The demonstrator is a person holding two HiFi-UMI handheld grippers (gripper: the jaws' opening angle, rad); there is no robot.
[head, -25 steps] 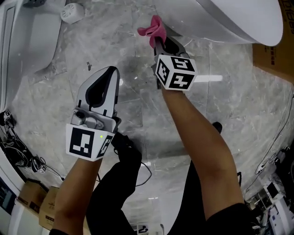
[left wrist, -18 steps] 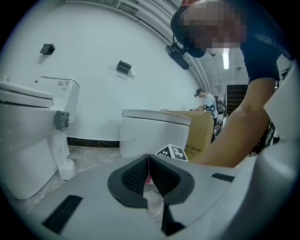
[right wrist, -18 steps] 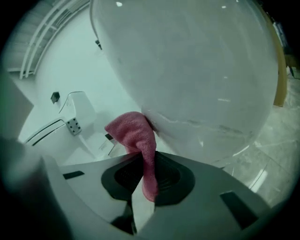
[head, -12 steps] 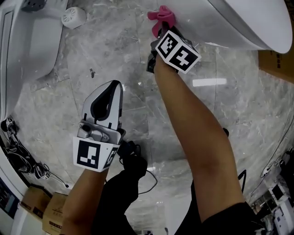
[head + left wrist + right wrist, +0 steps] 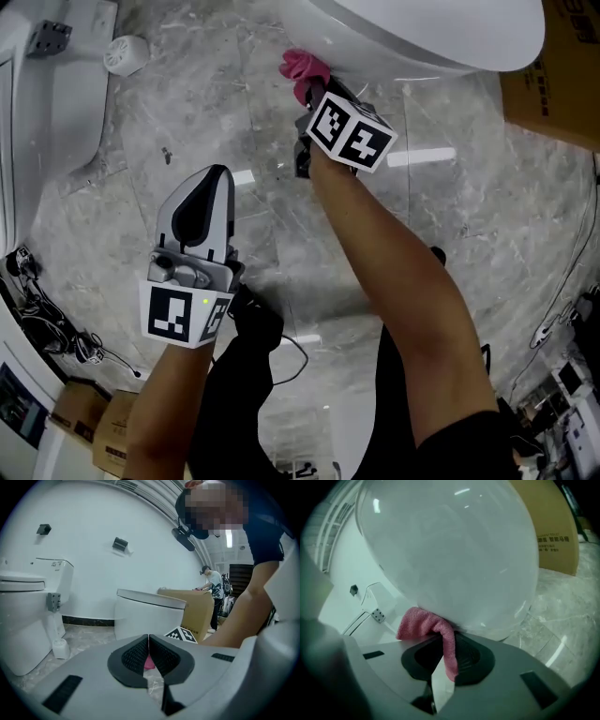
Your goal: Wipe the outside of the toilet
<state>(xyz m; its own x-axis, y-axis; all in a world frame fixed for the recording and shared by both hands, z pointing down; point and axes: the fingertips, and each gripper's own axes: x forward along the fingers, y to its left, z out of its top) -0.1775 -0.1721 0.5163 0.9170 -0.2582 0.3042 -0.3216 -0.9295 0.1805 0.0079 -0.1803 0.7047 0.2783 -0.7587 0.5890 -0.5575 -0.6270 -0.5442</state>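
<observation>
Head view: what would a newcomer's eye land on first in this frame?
The bright pink cloth stands out, clamped in the right gripper and pressed against the lower curve of the glossy white toilet bowl at the top. Below left, the left gripper hangs shut and empty above the grey marble floor.

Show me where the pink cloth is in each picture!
Head view: the pink cloth is top centre, pinched by the right gripper against the white toilet.
Left gripper view: only a small bit of it shows low centre, behind the left gripper's shut tongs.
Right gripper view: centre-left, clamped in the tongs under the toilet.
Shared landmark: the white toilet.
</observation>
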